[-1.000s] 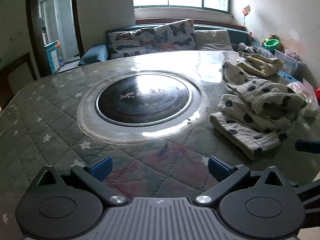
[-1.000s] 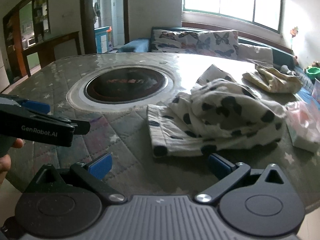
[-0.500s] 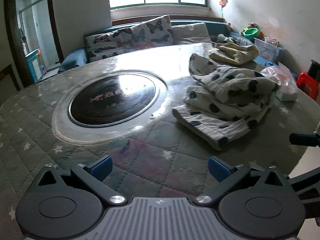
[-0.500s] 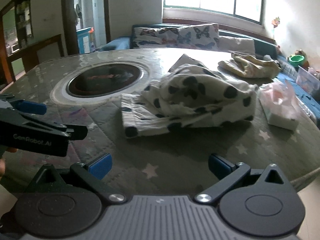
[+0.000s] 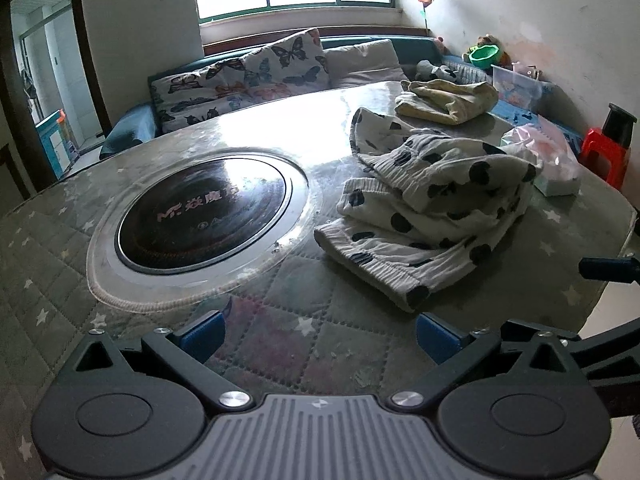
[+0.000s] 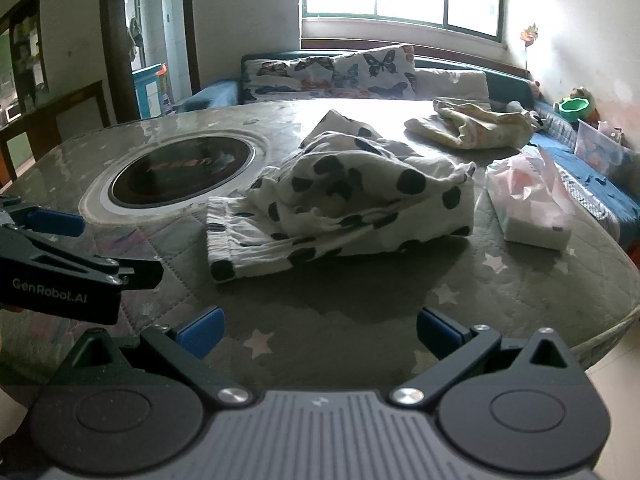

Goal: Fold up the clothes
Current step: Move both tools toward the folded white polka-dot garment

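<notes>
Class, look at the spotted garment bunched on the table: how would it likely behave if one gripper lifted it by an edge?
The spotted garment lies in soft crumpled folds, so it would probably hang limp and unfurl. It looks like thin cloth, so likely light. Its layers are tangled, so lifting the striped hem may drag the whole heap across the table.

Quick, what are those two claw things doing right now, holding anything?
Left gripper: open, holding nothing, short of the spotted garment.
Right gripper: open, holding nothing.
</notes>
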`<action>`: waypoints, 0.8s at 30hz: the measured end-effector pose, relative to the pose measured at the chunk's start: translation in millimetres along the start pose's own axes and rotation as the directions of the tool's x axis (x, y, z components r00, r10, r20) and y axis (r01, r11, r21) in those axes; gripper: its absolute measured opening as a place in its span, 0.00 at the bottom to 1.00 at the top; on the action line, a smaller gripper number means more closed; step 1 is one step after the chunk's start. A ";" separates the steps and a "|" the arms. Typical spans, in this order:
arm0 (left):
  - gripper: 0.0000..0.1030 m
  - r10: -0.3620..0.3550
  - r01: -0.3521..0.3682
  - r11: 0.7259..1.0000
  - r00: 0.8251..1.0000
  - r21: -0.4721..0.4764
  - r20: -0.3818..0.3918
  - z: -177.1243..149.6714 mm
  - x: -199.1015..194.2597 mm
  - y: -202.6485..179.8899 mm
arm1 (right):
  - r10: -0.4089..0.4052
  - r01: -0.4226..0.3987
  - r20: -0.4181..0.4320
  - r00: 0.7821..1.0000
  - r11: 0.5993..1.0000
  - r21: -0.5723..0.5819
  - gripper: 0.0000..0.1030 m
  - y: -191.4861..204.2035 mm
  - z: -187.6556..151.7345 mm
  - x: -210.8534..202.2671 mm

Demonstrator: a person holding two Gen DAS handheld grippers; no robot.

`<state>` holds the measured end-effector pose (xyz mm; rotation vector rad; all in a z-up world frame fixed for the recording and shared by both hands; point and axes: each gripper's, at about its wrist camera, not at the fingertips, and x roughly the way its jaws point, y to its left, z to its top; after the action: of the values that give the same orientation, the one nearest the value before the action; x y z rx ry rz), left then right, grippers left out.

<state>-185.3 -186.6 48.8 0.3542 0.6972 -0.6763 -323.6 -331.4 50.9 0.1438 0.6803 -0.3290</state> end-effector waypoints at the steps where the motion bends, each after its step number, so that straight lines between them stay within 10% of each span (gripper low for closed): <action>1: 1.00 -0.001 0.001 1.000 1.000 0.003 -0.003 0.8 1.4 -0.1 | -0.001 0.001 -0.001 1.000 1.000 0.002 1.00 -1.0 1.1 0.9; 24: 1.00 -0.022 0.024 0.999 0.998 0.034 -0.051 27.8 32.1 0.1 | -0.025 0.026 0.052 0.998 0.999 -0.023 1.00 -22.5 50.1 0.6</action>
<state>-153.8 -215.2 46.8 0.3966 0.7389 -0.7039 -301.3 -364.5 88.5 0.1043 0.6349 -0.3480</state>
